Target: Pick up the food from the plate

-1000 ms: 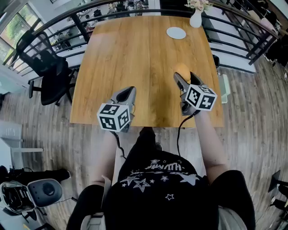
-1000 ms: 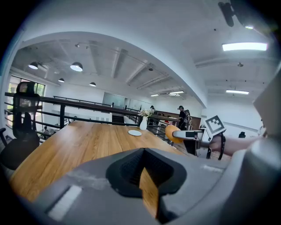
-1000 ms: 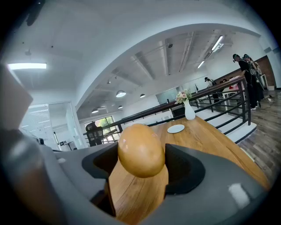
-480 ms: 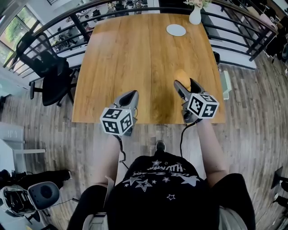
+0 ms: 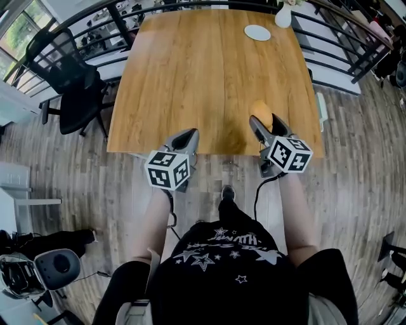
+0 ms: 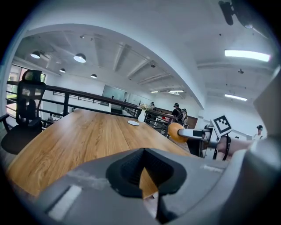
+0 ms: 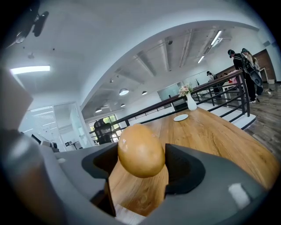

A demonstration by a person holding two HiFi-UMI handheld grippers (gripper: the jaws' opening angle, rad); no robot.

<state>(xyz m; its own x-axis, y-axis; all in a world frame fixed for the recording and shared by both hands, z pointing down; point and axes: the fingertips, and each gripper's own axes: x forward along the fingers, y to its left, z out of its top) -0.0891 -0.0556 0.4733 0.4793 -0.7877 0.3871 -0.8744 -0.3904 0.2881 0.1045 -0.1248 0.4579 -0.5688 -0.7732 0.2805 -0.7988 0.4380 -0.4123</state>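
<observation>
— What's in hand, nearest first?
— My right gripper (image 5: pixel 262 120), at one o'clock, is clamped wide on the food (image 7: pixel 140 150), a smooth golden-brown lump held over the near part of the table (image 5: pixel 190 76). My left gripper (image 5: pixel 183 137), at eleven o'clock, has its jaws together and carries nothing.
— And the plate (image 5: pixel 257 32)?
— Bare, at the far end near one o'clock, just beside a white vase (image 5: pixel 283 16).
— What worries you?
— The lump is round and sits toward the pads' tips (little of it is caught). I'd judge a jolt or a slackened squeeze could let it roll out and drop.
</observation>
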